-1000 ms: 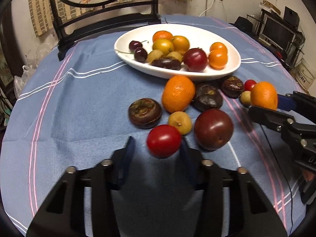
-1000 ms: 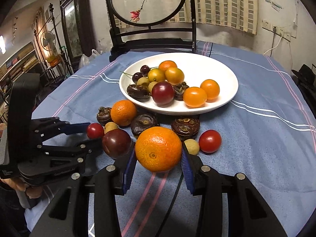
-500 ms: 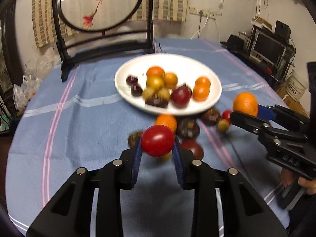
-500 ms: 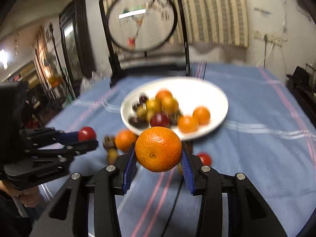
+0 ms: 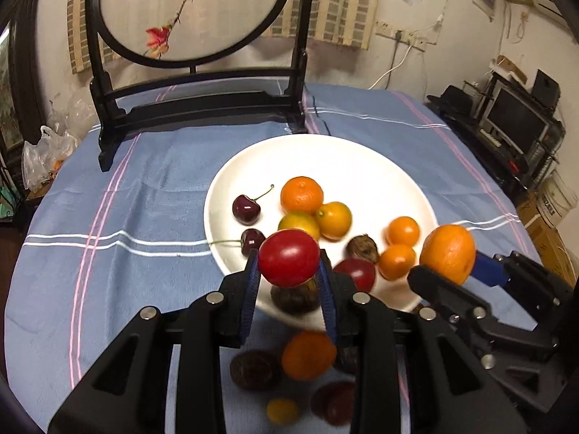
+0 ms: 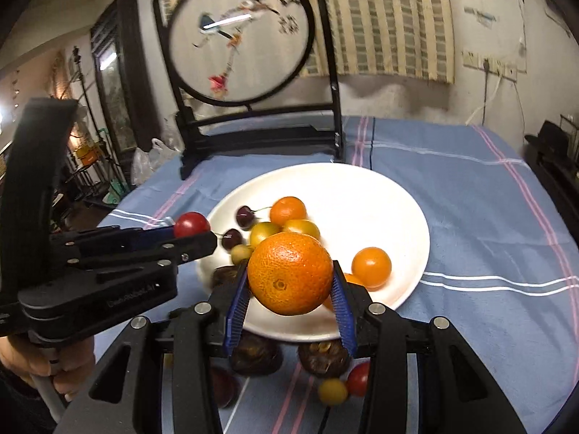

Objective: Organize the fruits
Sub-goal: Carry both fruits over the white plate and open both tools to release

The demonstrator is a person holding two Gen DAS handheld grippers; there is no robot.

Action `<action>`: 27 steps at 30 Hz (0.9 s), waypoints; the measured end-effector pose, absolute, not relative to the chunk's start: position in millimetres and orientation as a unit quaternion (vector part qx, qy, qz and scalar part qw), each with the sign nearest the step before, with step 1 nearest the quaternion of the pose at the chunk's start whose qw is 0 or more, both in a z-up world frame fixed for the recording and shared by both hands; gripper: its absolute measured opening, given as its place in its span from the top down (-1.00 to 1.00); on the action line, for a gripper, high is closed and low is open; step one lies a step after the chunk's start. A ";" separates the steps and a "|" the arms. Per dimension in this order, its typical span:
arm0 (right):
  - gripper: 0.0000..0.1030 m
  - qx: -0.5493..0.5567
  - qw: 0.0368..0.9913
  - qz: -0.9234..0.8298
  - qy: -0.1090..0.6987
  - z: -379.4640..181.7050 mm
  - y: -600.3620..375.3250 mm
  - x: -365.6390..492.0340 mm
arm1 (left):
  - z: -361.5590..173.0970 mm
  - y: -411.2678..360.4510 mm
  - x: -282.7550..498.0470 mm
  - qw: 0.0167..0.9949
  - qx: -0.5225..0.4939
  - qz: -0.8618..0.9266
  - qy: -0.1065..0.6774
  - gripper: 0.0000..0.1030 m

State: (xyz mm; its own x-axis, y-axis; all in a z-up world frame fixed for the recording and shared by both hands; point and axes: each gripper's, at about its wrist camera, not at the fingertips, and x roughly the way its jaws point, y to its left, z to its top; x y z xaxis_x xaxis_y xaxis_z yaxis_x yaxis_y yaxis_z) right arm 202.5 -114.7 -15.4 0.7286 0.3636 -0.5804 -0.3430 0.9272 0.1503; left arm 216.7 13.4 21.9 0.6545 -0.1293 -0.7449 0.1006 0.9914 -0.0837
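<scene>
Both claws now raised over plate, loaded.

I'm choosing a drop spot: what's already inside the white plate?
White plate holds two cherries, several small oranges and darker fruits; its near part is hidden behind the held tomato.

Faint embossed lettering ran along the body of the left gripper, too dim to read; black brush characters sat at the upper right of the round embroidered screen, blurred; print on the white bucket, right of the screen, was illegible
</scene>
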 end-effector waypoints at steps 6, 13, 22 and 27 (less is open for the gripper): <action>0.12 0.040 0.924 0.187 0.330 -31.2 -115.7 229.0 | 5.3 11.9 241.1 0.904 -0.022 -0.052 0.424 0.39; -0.27 0.085 0.925 0.191 0.318 -28.7 -138.5 225.0 | 7.6 20.5 231.0 0.912 -0.037 -0.037 0.407 -0.41; -0.44 0.054 0.929 0.180 0.318 -27.8 -150.7 195.3 | 17.7 33.0 192.0 0.922 -0.034 -0.033 0.384 -0.67; -0.44 0.020 0.926 0.172 0.336 -38.7 -153.3 174.8 | 10.4 47.5 170.4 0.919 -0.041 -0.032 0.390 -0.70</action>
State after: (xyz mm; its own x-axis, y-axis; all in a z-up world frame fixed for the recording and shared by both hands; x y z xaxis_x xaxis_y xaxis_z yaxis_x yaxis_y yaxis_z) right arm 174.8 -153.3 -38.7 0.7152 0.3318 -0.6151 -0.3043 0.9402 0.1533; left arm 170.4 47.5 10.4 0.6943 -0.0905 -0.7140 0.0267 0.9946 -0.1002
